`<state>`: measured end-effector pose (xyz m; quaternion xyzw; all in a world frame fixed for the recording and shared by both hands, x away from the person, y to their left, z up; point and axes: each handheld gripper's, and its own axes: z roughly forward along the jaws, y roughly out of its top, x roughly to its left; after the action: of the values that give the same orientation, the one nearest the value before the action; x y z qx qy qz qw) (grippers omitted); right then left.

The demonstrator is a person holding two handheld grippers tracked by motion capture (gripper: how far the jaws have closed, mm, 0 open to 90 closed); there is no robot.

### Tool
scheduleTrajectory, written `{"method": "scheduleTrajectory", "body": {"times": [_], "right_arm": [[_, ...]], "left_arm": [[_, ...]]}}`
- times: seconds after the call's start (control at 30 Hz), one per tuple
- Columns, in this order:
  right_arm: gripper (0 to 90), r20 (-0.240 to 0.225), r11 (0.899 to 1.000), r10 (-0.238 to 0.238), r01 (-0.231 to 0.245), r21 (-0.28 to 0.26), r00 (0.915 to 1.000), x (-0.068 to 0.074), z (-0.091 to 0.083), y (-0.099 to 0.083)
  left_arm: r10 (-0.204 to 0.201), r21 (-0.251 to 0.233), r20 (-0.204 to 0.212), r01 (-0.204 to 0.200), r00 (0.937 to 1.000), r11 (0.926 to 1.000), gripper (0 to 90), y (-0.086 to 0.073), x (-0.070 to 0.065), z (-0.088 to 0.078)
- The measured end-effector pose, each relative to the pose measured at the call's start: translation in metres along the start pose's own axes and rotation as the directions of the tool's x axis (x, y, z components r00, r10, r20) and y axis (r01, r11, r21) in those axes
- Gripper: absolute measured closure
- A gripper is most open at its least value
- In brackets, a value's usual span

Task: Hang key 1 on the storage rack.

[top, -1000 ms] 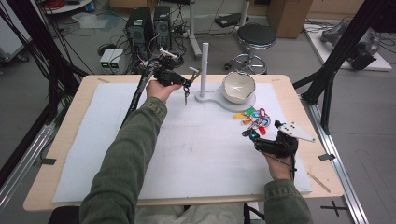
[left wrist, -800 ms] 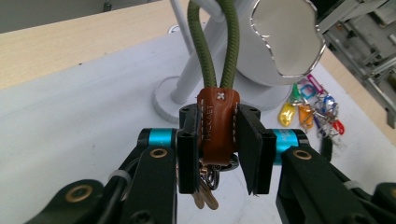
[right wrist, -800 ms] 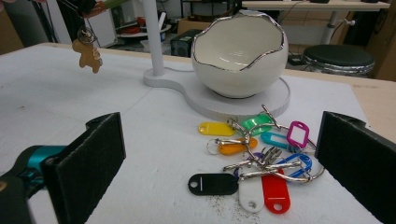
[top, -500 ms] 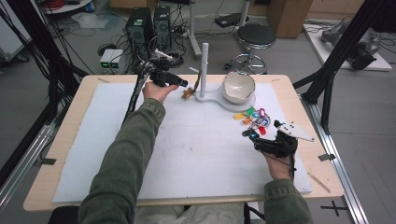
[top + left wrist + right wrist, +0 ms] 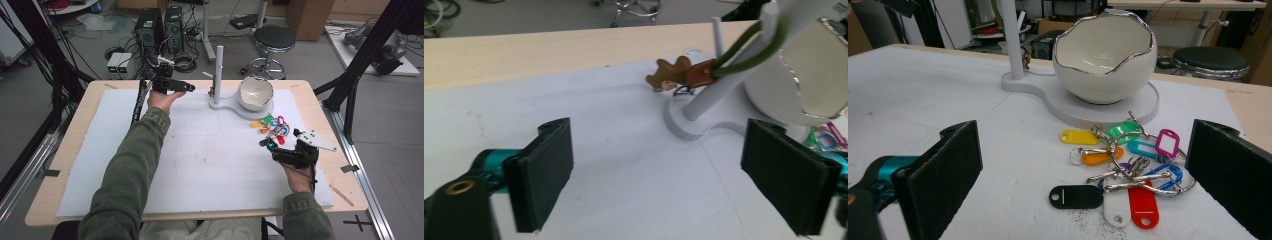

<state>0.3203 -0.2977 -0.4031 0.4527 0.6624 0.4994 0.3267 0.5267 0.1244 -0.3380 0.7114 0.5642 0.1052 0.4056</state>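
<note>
High view shows the left hand-held gripper (image 5: 189, 87) at the far side of the surface (image 5: 200, 165), just left of the white stand (image 5: 219, 65). A small brown keychain (image 5: 212, 90) hangs on the stand's peg. In the left gripper view the keychain (image 5: 670, 74) is a little brown animal shape with an orange-brown tab and a green cord looped over the peg. It hangs free. The left gripper's jaws have just been opening, and now they stand wide apart with nothing between them. So I think the hanging step is just done: the keychain is on the stand and has been let go.

The right hand-held gripper (image 5: 268, 146) waits at the near right, just near of a pile of key tags (image 5: 272, 127). Its jaws are wide open too and hold nothing. In the right gripper view the key tags (image 5: 1123, 170) lie flat between the jaws' line of sight and the white egg-shaped bowl (image 5: 1104, 55). The tags are yellow, orange, green, pink, blue, black, white and red, all joined by metal rings in a tangle.

Next, I think the left gripper should back away from the stand without bumping the cord. Then one gripper can pick up the tags. Those rings look slippery and thin, so the jaws must come down low and pinch a tag or ring firmly.
</note>
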Motion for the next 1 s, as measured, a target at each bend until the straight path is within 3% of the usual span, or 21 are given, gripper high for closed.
{"method": "scheduleTrajectory", "body": {"times": [0.17, 0.4, 0.8, 1.0], "right_arm": [[0.9, -0.002, 1.0, 0.002, -0.002, 0.004, 1.0, 0.0, 0.0, 0.0], [0.9, -0.001, 1.0, -0.004, 0.004, 0.007, 1.0, 0.0, 0.0, 0.0], [0.9, -0.002, 1.0, -0.011, 0.011, 0.011, 0.9999, 0.002, 0.002, 0.0], [0.9, -0.002, 1.0, -0.012, 0.012, 0.015, 0.9999, 0.002, 0.002, 0.0]], "left_arm": [[0.011, 0.002, 0.003, -0.011, 0.9999, 0.9999, 1.6, -0.004, 0.007, -0.006], [0.043, -0.005, 0.005, -0.043, 0.9991, 0.9991, 1.6, -0.013, 0.015, -0.02], [0.086, -0.031, -0.009, -0.086, 0.9963, 0.9958, 1.6, -0.03, 0.016, -0.052], [0.108, -0.026, 0.013, -0.108, 0.9941, 0.9939, 1.6, -0.043, 0.016, -0.068]]}}
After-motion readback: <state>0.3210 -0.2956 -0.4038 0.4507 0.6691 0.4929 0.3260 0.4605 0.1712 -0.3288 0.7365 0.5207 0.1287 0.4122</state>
